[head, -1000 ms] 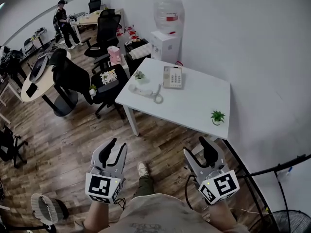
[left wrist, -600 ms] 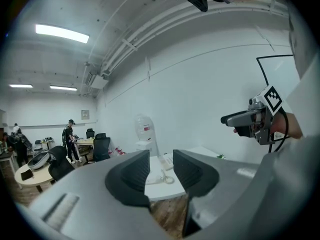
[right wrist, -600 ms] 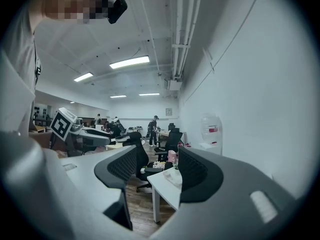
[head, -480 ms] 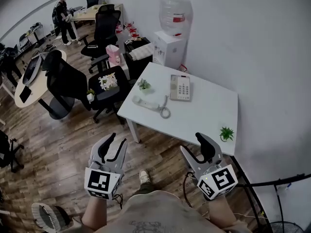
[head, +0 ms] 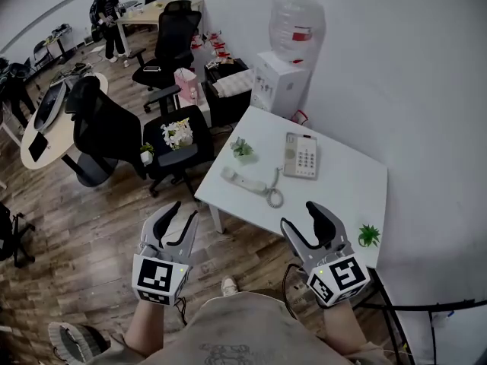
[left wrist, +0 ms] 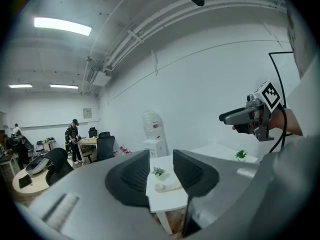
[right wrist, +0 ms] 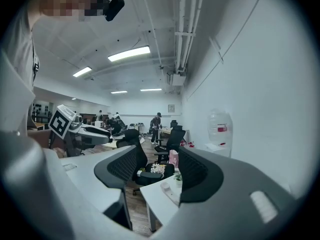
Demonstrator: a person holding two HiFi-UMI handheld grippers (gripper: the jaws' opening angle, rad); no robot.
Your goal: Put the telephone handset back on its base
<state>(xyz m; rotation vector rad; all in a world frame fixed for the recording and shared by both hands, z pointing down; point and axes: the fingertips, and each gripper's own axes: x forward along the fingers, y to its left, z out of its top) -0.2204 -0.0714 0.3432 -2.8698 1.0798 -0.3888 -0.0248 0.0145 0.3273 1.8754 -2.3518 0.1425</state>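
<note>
Nearby, handset point(head: 245, 179) by table point(head: 338, 196) edge

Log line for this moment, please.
stage: pre-grasp | left gripper: open, empty | right gripper: open, empty | white corded handset: off pale keypad base, on white table

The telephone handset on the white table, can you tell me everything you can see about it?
The handset is a long, pale piece that looks like plastic. It lies flat on the white table, off its base and to the left of it in the head view, close to the table's edge. A small potted plant stands just beyond it without touching. A curly cord loops from its right end towards the base. Only the table and the cord touch it.
</note>
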